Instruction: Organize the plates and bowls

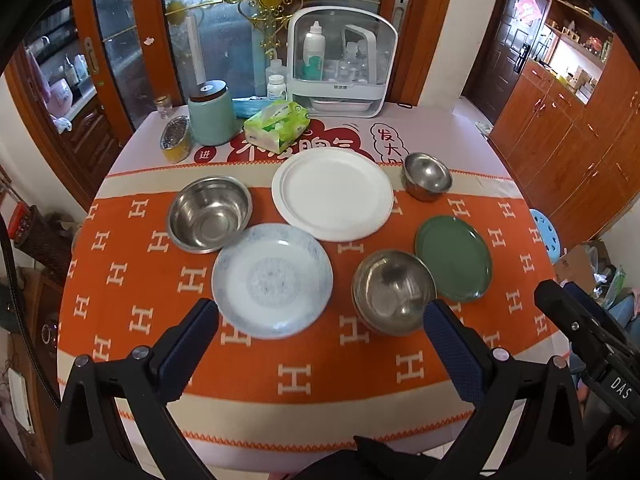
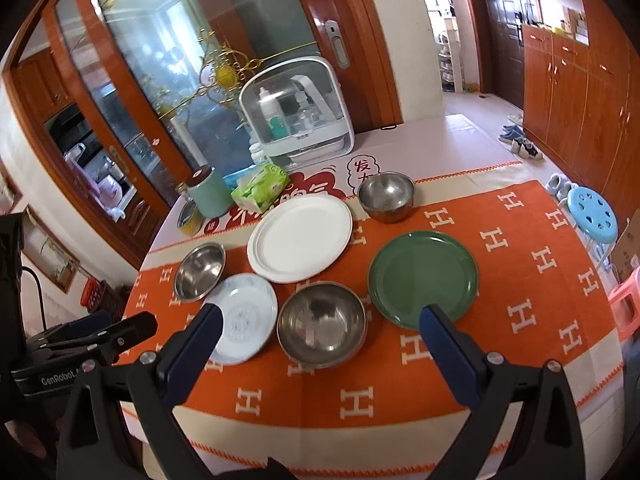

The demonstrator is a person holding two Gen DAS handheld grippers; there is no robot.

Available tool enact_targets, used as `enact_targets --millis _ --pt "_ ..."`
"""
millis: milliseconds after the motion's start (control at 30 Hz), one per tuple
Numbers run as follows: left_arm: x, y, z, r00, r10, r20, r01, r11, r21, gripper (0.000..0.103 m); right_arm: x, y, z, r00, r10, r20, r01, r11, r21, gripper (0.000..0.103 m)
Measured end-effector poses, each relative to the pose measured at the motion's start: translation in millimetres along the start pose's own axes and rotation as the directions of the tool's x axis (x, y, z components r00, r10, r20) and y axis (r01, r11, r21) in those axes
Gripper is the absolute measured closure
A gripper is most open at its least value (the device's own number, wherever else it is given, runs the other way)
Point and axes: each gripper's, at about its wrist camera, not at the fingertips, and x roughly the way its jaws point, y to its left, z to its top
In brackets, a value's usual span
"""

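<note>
On the orange cloth lie a white plate (image 1: 332,194) (image 2: 300,238), a pale blue plate (image 1: 273,280) (image 2: 242,318) and a green plate (image 1: 453,264) (image 2: 423,278). Three steel bowls stand apart: one at the left (image 1: 209,214) (image 2: 199,271), one at the near middle (image 1: 394,292) (image 2: 322,324), one at the far right (image 1: 427,176) (image 2: 386,197). My left gripper (image 1: 320,316) is open and empty, above the table's near edge. My right gripper (image 2: 318,322) is open and empty, also near the front edge.
At the table's back stand a white storage box (image 1: 342,64), a tissue pack (image 1: 277,125), a teal canister (image 1: 212,114) and a tin (image 1: 176,138). A blue stool (image 2: 592,214) and a pink stool (image 2: 626,302) stand to the right. Wooden cabinets (image 2: 580,92) line the right wall.
</note>
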Motion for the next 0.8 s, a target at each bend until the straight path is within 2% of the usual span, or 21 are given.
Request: enact_targets --millis 200,300,533,633,800 --pt "15.3 8.9 44.5 1.000 -0.002 0.011 0.001 0.999 0.037 0.001 25.9 -3.2 34.5 1.000 0.000 0.008 0.000 0.999 0.051 0.004" --pt "21.9 13.1 66.4 1.000 0.000 0.028 -0.002 0.999 0.050 0.001 41.0 -4.1 49.9 1.000 -0.028 0.009 0.027 0.998 0.063 0.004" --pt "47.6 24.9 111.7 0.998 0.017 0.064 -0.022 0.997 0.077 0.001 75.3 -13.6 75.2 0.999 -0.034 0.019 0.031 0.993 0.114 0.004" --pt "67.8 31.9 125.2 0.999 0.017 0.052 -0.021 0.997 0.081 0.001 91.2 -18.8 82.6 0.999 -0.023 0.027 0.020 0.991 0.130 0.004" --pt "112.7 40.7 135.7 0.999 -0.037 -0.004 0.037 0.997 0.061 0.001 124.1 -23.9 90.8 1.000 -0.018 0.013 0.016 0.991 0.132 0.004"
